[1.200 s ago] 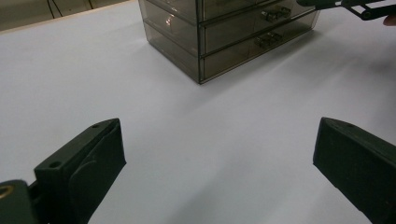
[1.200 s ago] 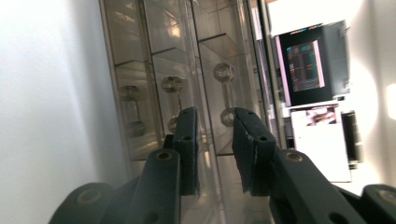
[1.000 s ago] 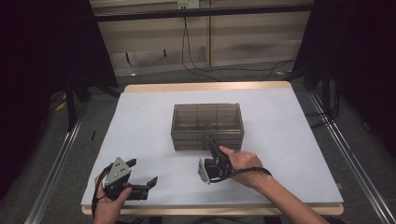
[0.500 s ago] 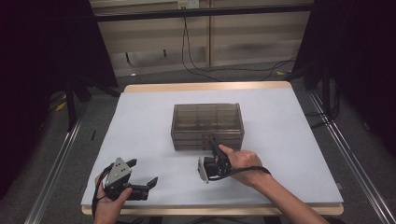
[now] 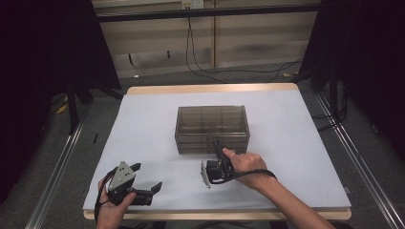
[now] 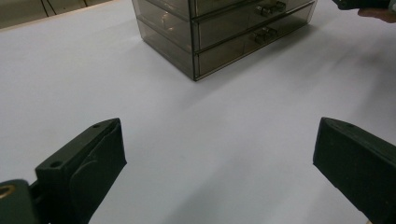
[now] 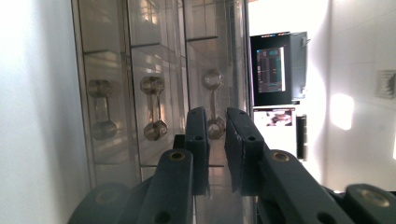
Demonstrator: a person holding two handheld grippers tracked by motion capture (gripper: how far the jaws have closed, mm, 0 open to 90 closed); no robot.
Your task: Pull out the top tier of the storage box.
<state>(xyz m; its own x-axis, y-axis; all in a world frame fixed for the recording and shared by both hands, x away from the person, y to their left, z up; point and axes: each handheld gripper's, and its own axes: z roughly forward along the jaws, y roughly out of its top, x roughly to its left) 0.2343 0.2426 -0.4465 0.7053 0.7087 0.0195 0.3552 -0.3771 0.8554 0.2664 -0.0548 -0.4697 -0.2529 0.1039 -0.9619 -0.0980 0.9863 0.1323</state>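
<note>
Near the table's [image 5: 157, 114] front left corner: left tool [image 5: 145, 178], gripped in a hand [image 5: 111, 210], resting low over the white surface, jaws spread wide apart with nothing between them. From the left gripper view [image 6: 219, 154], bare table between the two black jaws, and farther off a corner of the smoky clear drawer box [image 6: 219, 32].

At the table's middle: that drawer box [image 5: 212, 129], three drawers stacked, all pushed in, each with a clear dumbbell-shaped handle on its front face.

Just in front of the box, toward the front edge: right tool [image 5: 217, 145], held by the right hand [image 5: 246, 162], turned on its side and pointing at the drawer fronts. Jaws nearly together, only a narrow gap left, tips [image 7: 217, 123] right at the handle [image 7: 213, 102] of one drawer but not clamped on it. Contact with the handle: cannot tell.
</note>
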